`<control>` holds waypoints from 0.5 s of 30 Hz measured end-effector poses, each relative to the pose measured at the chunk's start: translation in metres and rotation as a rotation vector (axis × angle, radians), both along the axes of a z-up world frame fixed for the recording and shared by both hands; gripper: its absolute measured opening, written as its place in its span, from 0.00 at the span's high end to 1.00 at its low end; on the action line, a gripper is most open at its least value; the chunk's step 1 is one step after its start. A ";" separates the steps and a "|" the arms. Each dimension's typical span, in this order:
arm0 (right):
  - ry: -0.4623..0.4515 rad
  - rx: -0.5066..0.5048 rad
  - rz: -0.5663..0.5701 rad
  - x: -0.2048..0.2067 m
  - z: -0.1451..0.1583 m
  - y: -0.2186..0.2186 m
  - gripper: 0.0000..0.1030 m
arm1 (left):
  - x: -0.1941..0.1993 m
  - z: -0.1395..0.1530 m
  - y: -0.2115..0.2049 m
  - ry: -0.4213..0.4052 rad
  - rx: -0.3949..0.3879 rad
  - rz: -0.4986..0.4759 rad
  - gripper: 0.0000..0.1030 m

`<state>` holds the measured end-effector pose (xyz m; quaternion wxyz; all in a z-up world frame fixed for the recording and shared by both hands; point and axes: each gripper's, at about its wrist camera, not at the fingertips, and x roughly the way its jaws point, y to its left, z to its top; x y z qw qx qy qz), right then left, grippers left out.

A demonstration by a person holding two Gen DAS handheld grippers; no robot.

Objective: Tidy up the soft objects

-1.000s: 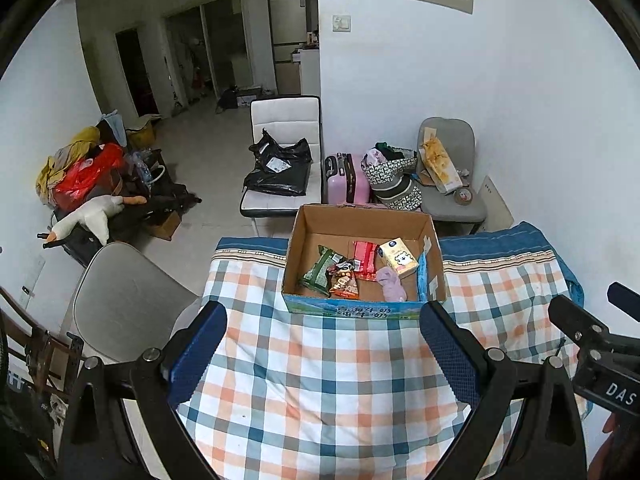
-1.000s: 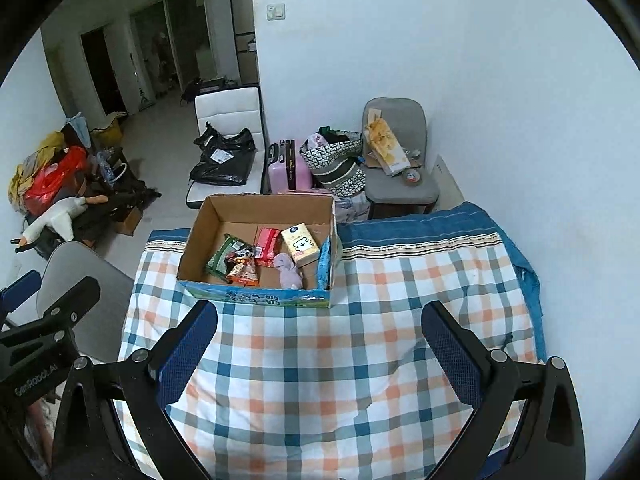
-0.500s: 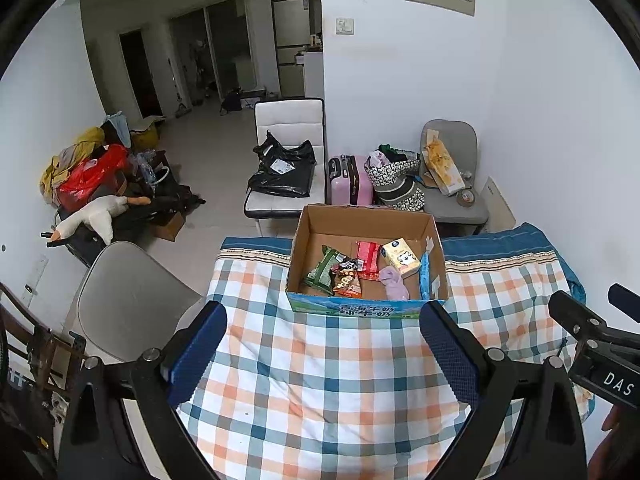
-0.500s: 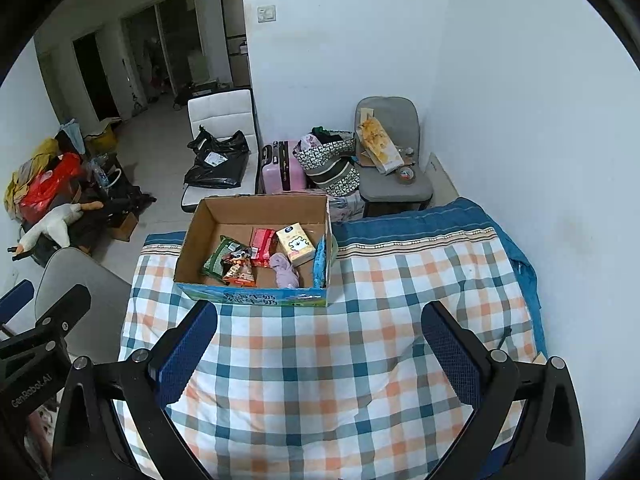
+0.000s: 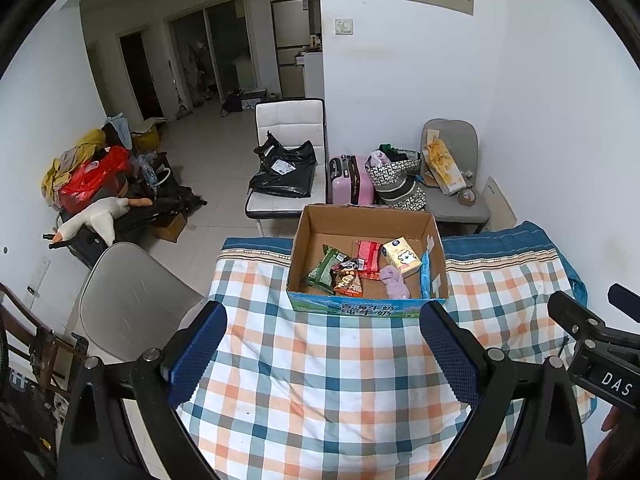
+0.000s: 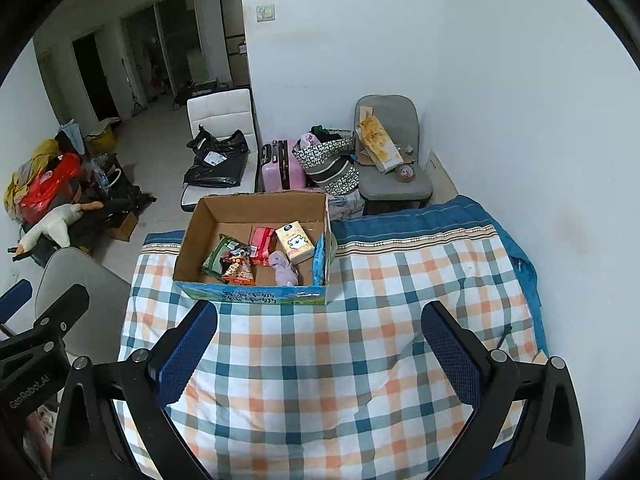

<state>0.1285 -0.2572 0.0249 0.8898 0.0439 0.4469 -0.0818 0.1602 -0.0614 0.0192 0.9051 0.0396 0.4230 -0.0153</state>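
A checked cloth [image 5: 320, 392] covers the table and fills the lower half of both views, its blue striped hem [image 6: 420, 220] at the far edge; on it, toward the far side, stands an open cardboard box [image 5: 366, 222] with a blue printed front. Beyond the table sit a white chair [image 5: 290, 128] bearing a black bag [image 5: 284, 172], a grey chair [image 5: 452, 148] against the wall, a pink suitcase [image 5: 350, 184] and a patterned tote [image 5: 396, 182] between them; a heap of bags with a white plush goose [image 5: 96, 220] lies at the left wall, and another grey chair [image 5: 132, 300] stands just beside the table's left edge.

Inside the box lie a green packet [image 5: 324, 272], a red packet [image 5: 368, 254], a tissue pack [image 5: 402, 258], an orange snack bag [image 5: 348, 282], a lilac soft toy [image 5: 394, 282] and a blue item [image 5: 425, 276] against the right wall; nothing lies between the box and the tools.

The left gripper [image 5: 320, 352] hangs above the bare cloth, jaws wide and empty; the right gripper [image 6: 318, 350] likewise, spread wide, holding nothing.
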 end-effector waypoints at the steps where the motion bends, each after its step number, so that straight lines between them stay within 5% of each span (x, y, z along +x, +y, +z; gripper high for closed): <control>1: 0.000 0.000 0.001 0.001 0.000 0.000 0.00 | -0.001 0.001 0.000 0.000 0.000 0.000 0.04; 15: 0.007 0.004 -0.003 0.000 -0.001 -0.004 0.00 | -0.003 0.001 0.001 -0.005 -0.005 0.000 0.04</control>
